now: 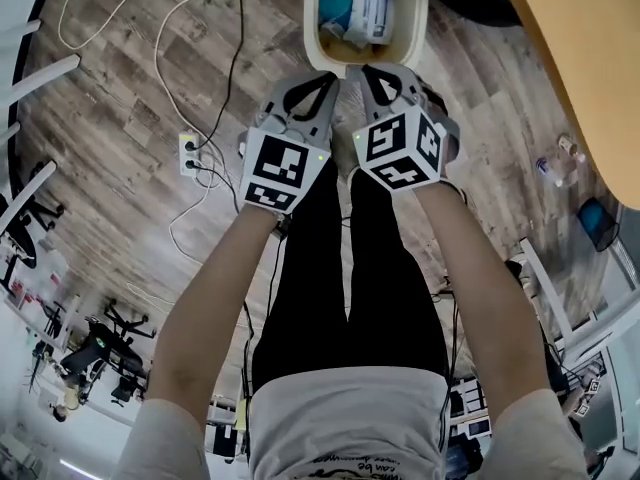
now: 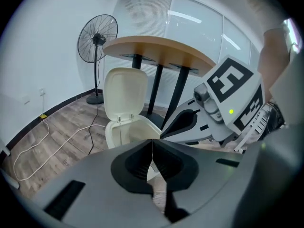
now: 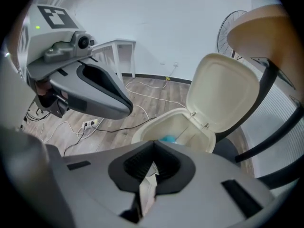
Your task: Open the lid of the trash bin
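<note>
Beside table [image 2: 161, 51], bin [image 1: 312, 8] lid [image 2: 126, 94] up; L gripper [image 1: 312, 86], R gripper [image 1: 390, 78] both pressed together, fan [image 2: 97, 37] nearby.

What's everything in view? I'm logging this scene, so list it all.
trash bin: one, cream, on the floor ahead
lid: one, cream, raised open
bin contents: blue and white items, inside the bin
table: one, wooden top, black legs, behind the bin
fan: one, black, standing near the wall
power strip: one, white, floor at left
cables: several, white and black, on the floor
left gripper: one, grey, jaws together, near the bin's rim
right gripper: one, grey, jaws together, beside it
forearms: two, bare
</note>
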